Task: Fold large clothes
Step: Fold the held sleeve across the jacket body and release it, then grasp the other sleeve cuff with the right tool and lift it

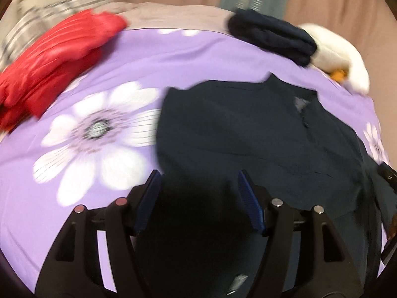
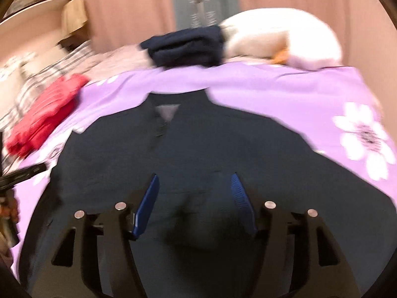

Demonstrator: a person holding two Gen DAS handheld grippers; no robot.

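Garment: a dark navy shirt lies spread flat on the bed, collar and placket toward the far edge, hem toward the person.
Bed cover: a lilac sheet, smooth, printed with big white daisies.
Left gripper: jaws apart, hanging over the shirt's left edge where dark cloth meets lilac; nothing is pinched between the blue pads.
Right gripper: jaws apart above the shirt's lower middle, a small pucker of cloth just below them, not clamped.
Step in hand: likely picking grip points for the next fold.
Doing it well: I would take the edge itself, one layer only, both sides level, then lift and carry across together so the crease runs straight.
Fabric: thin, matte, limp; it should wrinkle and drag on the sheet if pulled low.
Neighbours: a red garment bunched at far left, a folded navy pile beside a white plush toy at the far edge.
Blur: both views are smeared, so fine seams are unclear.
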